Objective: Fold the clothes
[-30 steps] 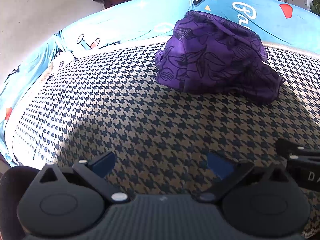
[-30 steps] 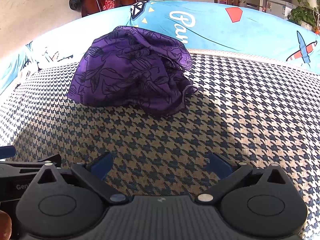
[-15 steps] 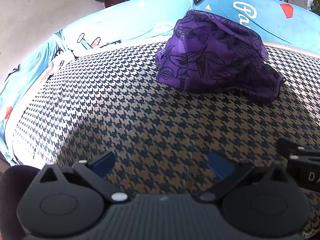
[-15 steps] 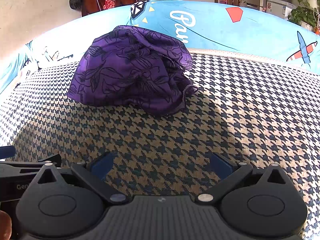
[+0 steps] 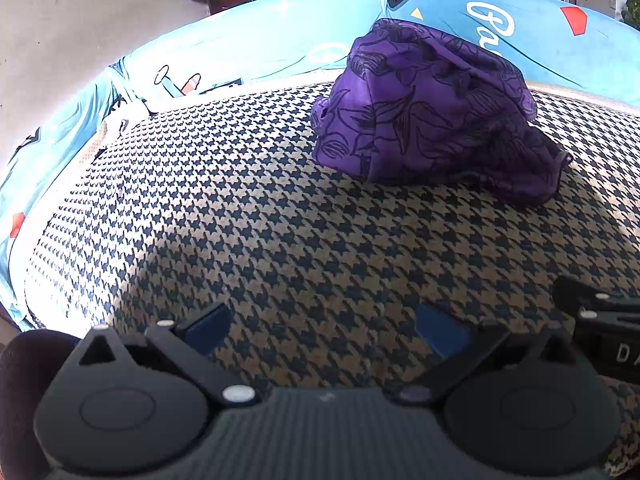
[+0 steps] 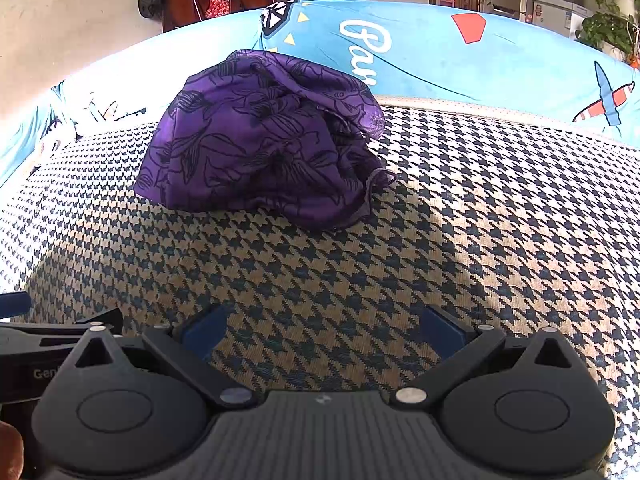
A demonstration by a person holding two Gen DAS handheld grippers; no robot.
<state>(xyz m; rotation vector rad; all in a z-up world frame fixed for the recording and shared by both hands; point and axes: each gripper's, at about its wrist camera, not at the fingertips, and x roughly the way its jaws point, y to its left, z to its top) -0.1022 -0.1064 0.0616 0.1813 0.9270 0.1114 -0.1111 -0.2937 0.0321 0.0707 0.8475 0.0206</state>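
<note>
The left hand-held gripper (image 5: 322, 326) has its jaws spread wide and holds nothing; its blue pads (image 5: 206, 326) hang over bare houndstooth cover (image 5: 248, 216). The right hand-held gripper (image 6: 324, 330) is equally wide open and empty, also above the cover, touching no cloth. Each shows at the edge of the other's view, so the two sit side by side.

The purple garment (image 5: 432, 112) lies crumpled in a heap on the houndstooth cover, well ahead of both grippers, its far side against the blue sheet (image 5: 260, 44) that rises behind. From the right wrist the heap (image 6: 264, 140) sits ahead and a little left.

Compared with a second ago, almost nothing differs: both grippers stay as wide open, in nearly the same place, and the garment has not moved
</note>
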